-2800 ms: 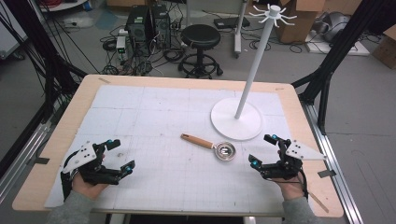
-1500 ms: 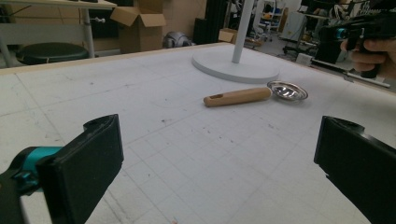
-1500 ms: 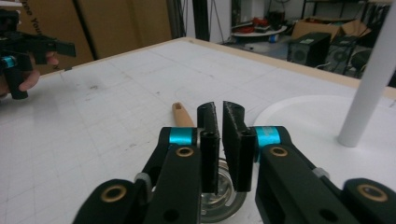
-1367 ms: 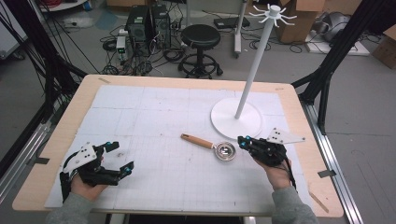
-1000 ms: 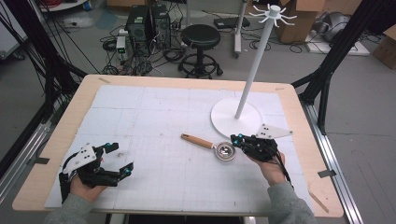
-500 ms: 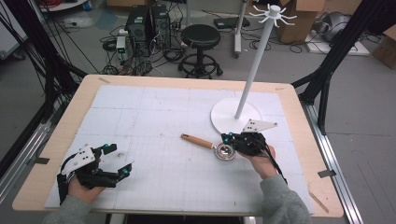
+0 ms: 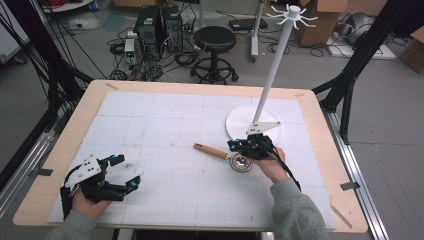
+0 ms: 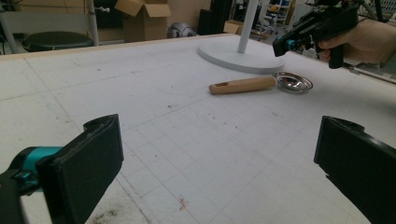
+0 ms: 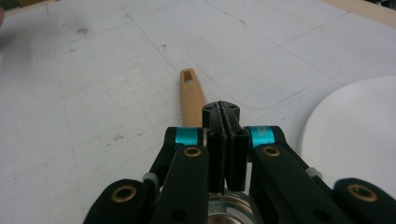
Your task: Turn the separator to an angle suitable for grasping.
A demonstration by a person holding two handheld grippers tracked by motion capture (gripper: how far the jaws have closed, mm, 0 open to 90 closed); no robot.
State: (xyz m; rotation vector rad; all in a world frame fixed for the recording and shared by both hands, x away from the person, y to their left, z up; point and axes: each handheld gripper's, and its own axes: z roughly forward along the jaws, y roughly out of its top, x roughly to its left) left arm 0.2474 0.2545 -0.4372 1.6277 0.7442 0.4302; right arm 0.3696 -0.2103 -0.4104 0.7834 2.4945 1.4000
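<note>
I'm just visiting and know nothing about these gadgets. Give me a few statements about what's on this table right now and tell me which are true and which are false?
1. The right gripper has its jaws pressed together. True.
2. The left gripper has its jaws wide apart with nothing between them. True.
3. The strainer with the wooden handle hangs from the white stand. False: it lies flat on the table, beside the stand's round base.
4. The left gripper is touching the strainer. False: it is near the table's front left corner, well away from it.
5. The right gripper is over the strainer, where handle meets bowl. True.
</note>
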